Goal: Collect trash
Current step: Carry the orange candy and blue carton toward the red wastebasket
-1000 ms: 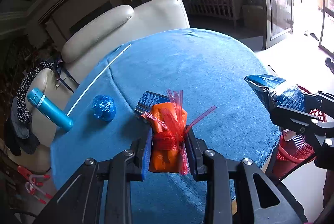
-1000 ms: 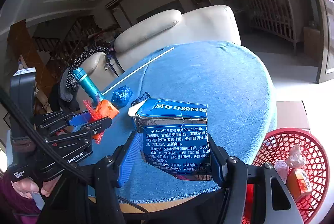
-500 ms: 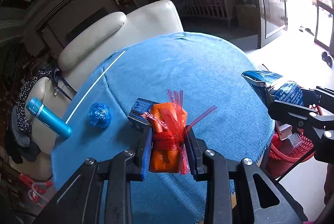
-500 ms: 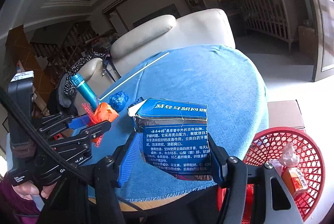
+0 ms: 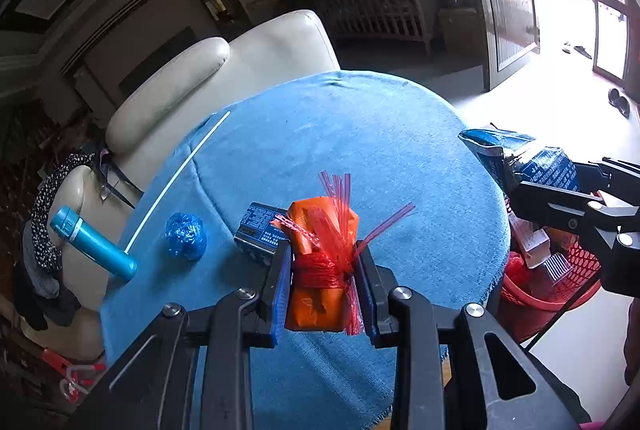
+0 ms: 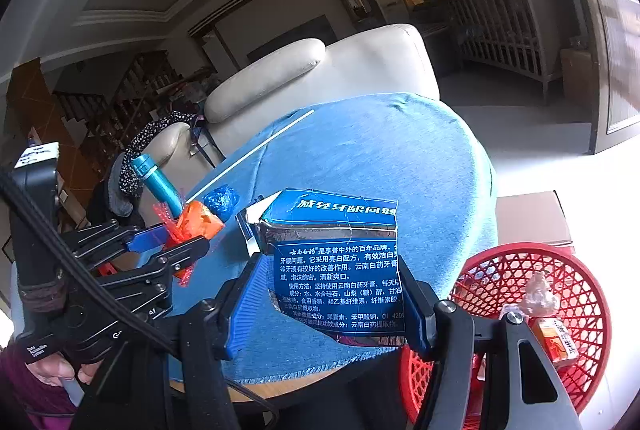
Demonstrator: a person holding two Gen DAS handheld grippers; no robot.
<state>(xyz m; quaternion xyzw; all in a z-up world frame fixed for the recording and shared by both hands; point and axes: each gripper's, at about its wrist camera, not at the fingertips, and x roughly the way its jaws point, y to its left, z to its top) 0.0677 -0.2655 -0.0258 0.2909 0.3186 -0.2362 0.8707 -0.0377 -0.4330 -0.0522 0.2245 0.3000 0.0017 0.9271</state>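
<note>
My left gripper point(image 5: 322, 286) is squeezed tight on an orange packet point(image 5: 320, 262) with red plastic strips tied round its middle. My right gripper point(image 6: 334, 294) is about half open and clamps a torn blue carton point(image 6: 340, 262) by its two sides. Both pieces of trash are up in the air, over the near edge of the table point(image 5: 360, 133) with the blue cloth.

I think the packet is light and squashy, so I hold it at the tied middle, where it is thickest. The loose strips could slip out. The carton looks like thin card, already ripped. It would bend if I pinched harder, so flat on its sides is best.

The red basket point(image 6: 532, 270) sits on the floor to the right, below the table edge. It already has some small trash inside. I think both pieces go in there next.

Still on the cloth are a small dark box point(image 5: 260, 236), a crumpled blue ball point(image 5: 186, 236), a blue bottle point(image 5: 94, 248) at the far left edge and a long white stick point(image 5: 180, 173). A cream armchair point(image 5: 224, 69) stands behind. Nothing blocks the way to the basket, but my two grippers are close together and could bump.
</note>
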